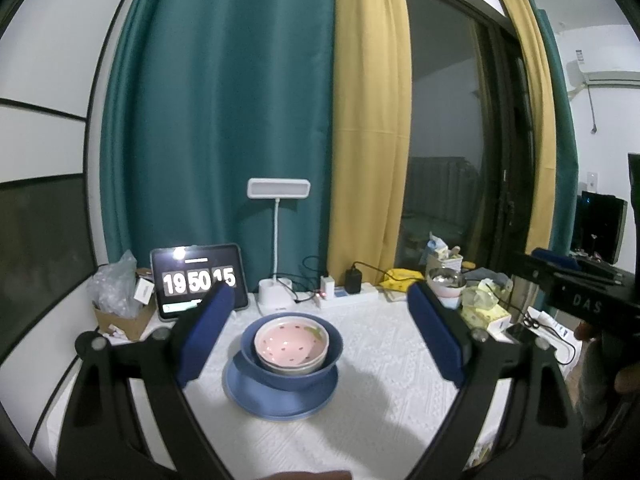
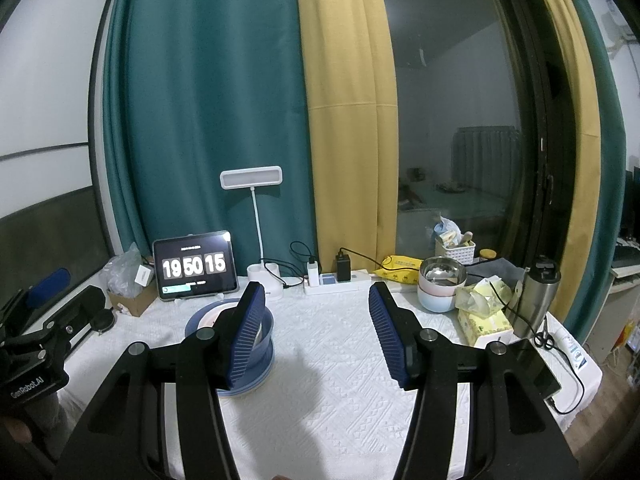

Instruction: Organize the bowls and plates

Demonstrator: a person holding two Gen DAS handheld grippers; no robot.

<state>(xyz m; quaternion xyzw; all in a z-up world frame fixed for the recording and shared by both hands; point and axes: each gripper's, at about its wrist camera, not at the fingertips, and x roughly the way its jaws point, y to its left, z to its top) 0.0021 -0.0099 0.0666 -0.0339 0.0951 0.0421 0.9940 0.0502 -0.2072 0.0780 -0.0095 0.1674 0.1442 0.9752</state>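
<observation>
A blue plate lies on the white tablecloth. A blue bowl stands on it, with a pink dotted bowl nested inside on a white one. My left gripper is open and empty, held back from the stack with the stack between its fingers in view. My right gripper is open and empty, to the right of the stack; its left finger hides part of the blue bowl. The right gripper's body shows at the right edge of the left wrist view.
A tablet clock, a desk lamp, a power strip, a cardboard box, stacked bowls with a steel one on top, a tissue pack and a steel flask line the table's back and right.
</observation>
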